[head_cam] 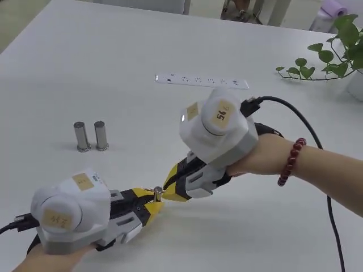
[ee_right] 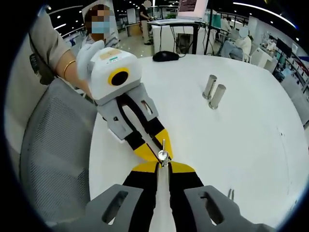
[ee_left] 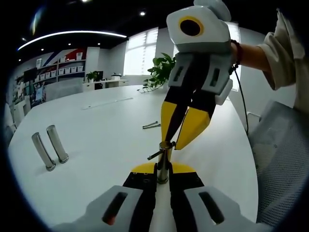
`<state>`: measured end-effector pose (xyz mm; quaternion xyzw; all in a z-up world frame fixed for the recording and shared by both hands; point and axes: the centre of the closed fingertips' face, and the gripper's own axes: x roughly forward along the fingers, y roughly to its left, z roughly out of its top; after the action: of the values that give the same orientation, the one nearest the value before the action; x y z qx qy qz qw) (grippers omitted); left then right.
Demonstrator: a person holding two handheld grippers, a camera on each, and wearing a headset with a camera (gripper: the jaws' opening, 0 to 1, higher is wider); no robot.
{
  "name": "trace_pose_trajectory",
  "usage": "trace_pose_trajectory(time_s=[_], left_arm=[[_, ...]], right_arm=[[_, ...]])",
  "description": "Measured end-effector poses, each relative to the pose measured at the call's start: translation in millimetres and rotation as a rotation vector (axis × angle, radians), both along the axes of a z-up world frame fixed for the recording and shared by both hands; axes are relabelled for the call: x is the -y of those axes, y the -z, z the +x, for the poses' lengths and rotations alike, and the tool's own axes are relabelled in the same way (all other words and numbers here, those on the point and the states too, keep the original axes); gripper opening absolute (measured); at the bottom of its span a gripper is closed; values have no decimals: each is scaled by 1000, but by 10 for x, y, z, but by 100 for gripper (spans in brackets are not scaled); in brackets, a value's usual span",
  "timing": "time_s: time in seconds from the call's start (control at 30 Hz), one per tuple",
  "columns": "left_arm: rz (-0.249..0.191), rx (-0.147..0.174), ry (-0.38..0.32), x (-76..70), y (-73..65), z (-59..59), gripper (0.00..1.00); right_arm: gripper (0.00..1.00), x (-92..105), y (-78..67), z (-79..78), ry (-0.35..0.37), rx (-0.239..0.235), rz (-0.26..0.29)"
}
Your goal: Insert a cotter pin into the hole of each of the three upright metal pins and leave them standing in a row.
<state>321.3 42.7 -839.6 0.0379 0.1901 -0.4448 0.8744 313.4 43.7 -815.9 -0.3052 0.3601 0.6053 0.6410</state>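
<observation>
My left gripper [head_cam: 152,202] [ee_left: 163,175] is shut on a short metal pin [head_cam: 157,194] [ee_left: 164,159], holding it upright above the table. A thin cotter pin [ee_left: 154,155] [ee_right: 163,144] passes through the hole near the pin's top, and its end sticks out on the far side. My right gripper [head_cam: 169,189] [ee_right: 163,167] comes from the other side, shut on the cotter pin's near end, with its yellow tips against the metal pin. Two more metal pins [head_cam: 83,137] [head_cam: 101,136] stand side by side on the table to the left.
A white power strip [head_cam: 201,81] lies farther back on the white table [head_cam: 113,62]. Loose cotter pins [ee_left: 151,125] lie on the table beyond the grippers. A potted plant [head_cam: 334,54] stands at the far right, and a black cable [head_cam: 317,153] trails from the right gripper.
</observation>
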Motion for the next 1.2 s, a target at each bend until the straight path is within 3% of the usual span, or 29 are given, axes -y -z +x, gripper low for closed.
trace_pose_trajectory(time_s=[0.57, 1.2], left_arm=[[-1, -3, -1, -2, 0, -3, 7], [-2, 0, -4, -1, -1, -1, 7]], right_arm=[[4, 7, -24, -11, 8, 2, 20], [6, -14, -46, 9, 15, 12, 33]])
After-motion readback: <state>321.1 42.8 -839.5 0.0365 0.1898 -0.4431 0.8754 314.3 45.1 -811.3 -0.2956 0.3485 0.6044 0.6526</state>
